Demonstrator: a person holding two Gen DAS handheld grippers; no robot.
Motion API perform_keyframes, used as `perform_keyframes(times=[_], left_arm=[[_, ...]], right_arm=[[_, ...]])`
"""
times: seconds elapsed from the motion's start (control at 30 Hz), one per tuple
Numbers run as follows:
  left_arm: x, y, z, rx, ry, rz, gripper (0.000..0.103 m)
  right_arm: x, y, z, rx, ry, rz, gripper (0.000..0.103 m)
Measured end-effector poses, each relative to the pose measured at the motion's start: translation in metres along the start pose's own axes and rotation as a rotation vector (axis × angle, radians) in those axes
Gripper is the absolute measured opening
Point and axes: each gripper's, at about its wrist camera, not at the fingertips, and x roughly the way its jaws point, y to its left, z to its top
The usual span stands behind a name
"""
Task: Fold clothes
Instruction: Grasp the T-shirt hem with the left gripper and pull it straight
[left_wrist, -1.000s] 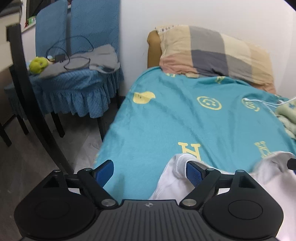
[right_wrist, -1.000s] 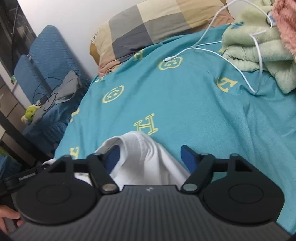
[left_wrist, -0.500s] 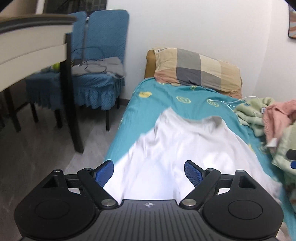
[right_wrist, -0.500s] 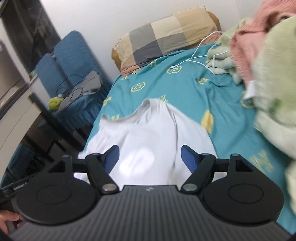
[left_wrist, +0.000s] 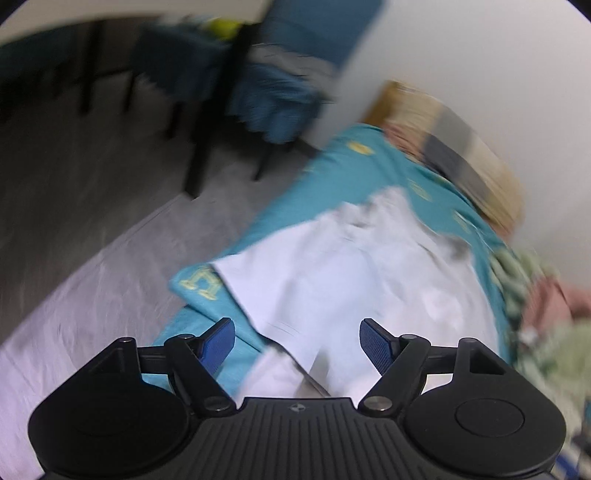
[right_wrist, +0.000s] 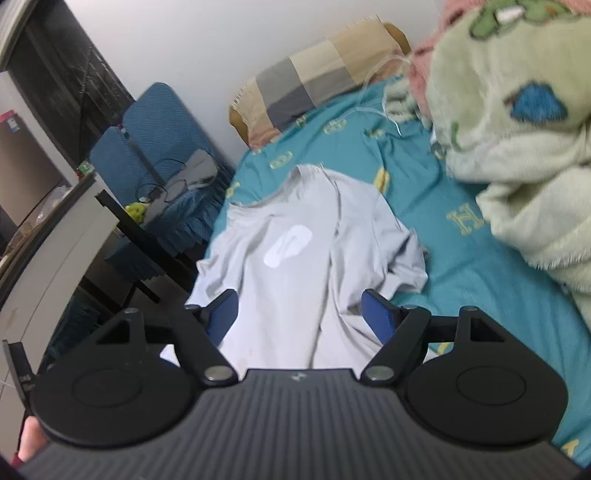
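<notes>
A white T-shirt (right_wrist: 295, 254) lies spread on the teal bedspread (right_wrist: 461, 240), collar toward the pillow, with a white oval print on its chest. It also shows in the blurred left wrist view (left_wrist: 362, 280). My left gripper (left_wrist: 297, 341) is open above the shirt's near left edge, by the bed's side. My right gripper (right_wrist: 299, 314) is open over the shirt's lower part, holding nothing. The shirt's hem is hidden under both gripper bodies.
A checked pillow (right_wrist: 314, 81) lies at the bed's head. A heap of green and pink fleece clothes (right_wrist: 517, 140) fills the bed's right side, with a white cable (right_wrist: 373, 81) beside it. Blue chairs (right_wrist: 159, 125) and a table (right_wrist: 55, 236) stand left, over grey floor (left_wrist: 92, 221).
Both grippers pulled back from the collar toward the bed's foot, so the whole shirt now shows laid out. The left wrist view has swung left and tilted, blurred by motion.
</notes>
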Motion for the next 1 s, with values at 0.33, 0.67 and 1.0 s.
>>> perform_keyframes(times=[0.33, 0.67, 1.0], left_arm=[[0.098, 0.035, 0.016, -0.042, 0.004, 0.082, 0.059], [0.102, 0.007, 0.028, 0.033, -0.179, 0.131, 0.003], [0.060, -0.029, 0.146, 0.168, -0.372, 0.161, 0.002]], right_arm=[[0.051, -0.023, 0.000, 0.115, 0.105, 0.057, 0.075], [0.096, -0.033, -0.002, 0.130, 0.170, 0.023, 0.075], [0.095, -0.039, 0.001, 0.130, 0.152, -0.013, 0.075]])
